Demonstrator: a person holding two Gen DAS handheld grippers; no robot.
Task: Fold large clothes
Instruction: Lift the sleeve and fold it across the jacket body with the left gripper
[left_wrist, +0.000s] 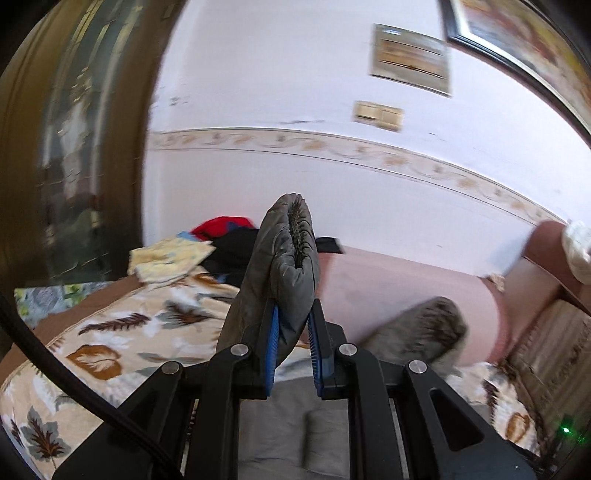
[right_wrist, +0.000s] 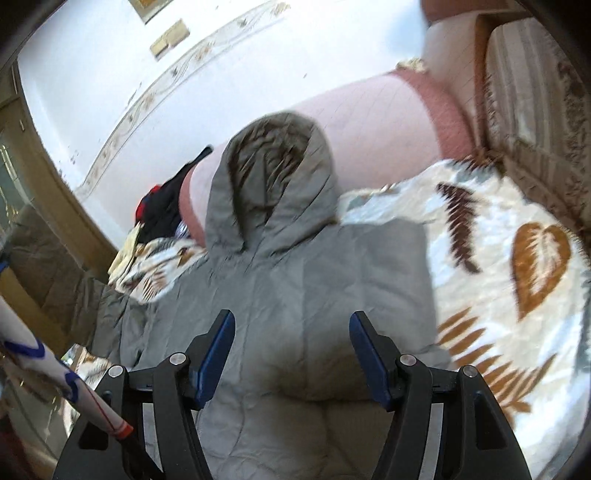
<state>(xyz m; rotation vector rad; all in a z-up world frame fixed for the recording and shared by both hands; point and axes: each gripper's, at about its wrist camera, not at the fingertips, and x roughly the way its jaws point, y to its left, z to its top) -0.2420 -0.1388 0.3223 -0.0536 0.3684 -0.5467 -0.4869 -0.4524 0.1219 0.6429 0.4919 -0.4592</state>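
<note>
A grey padded hooded jacket (right_wrist: 295, 280) lies spread on the leaf-patterned bedcover (right_wrist: 517, 258). Its hood (right_wrist: 273, 166) rests against a pink bolster. My left gripper (left_wrist: 293, 332) is shut on the jacket's sleeve cuff (left_wrist: 288, 251), which stands up between the blue pads, lifted off the bed. In the right wrist view that sleeve (right_wrist: 55, 266) stretches up and away to the left edge. My right gripper (right_wrist: 291, 325) hovers open over the jacket's body, with nothing between its fingers. The hood (left_wrist: 424, 332) also shows low at the right in the left wrist view.
A pile of red, black and yellow clothes (left_wrist: 221, 240) sits at the bed's far end by the wall. The pink bolster (left_wrist: 406, 288) runs along the wall. A headboard (right_wrist: 535, 110) stands at right, a dark wardrobe (left_wrist: 74, 147) at left. A white, blue-marked item (right_wrist: 37, 362) crosses the lower left.
</note>
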